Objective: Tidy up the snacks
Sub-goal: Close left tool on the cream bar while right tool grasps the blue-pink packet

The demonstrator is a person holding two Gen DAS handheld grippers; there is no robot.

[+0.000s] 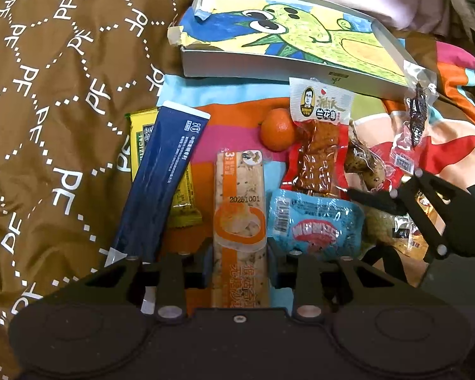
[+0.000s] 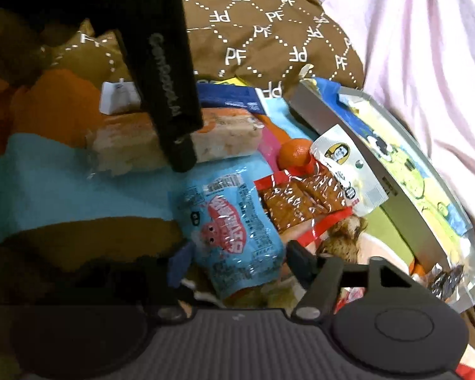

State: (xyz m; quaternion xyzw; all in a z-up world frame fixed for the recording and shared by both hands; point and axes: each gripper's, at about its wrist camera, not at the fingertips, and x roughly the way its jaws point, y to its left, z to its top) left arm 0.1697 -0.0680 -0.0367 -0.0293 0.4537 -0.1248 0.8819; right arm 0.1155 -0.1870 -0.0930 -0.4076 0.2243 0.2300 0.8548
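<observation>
Jaws, left gripper (image 1: 239, 253): pinched on the orange rice-cracker bar (image 1: 240, 209), low on its length, the rest jutting ahead.
Jaws, right gripper (image 2: 237, 266): spread either side of the blue snack pouch (image 2: 234, 231), pads not pressing.
Bar handling: light, stiff but brittle, slick film; hold its flat sides gently.
Pouch handling: soft, crinkly, slippery; take its middle.
Beyond: tangerine (image 1: 277, 129), tofu-strip packet (image 1: 319, 145), shallow box (image 1: 269, 72).
Hidden: right pads dim; packets beyond the pouch overlap, unreadable.
</observation>
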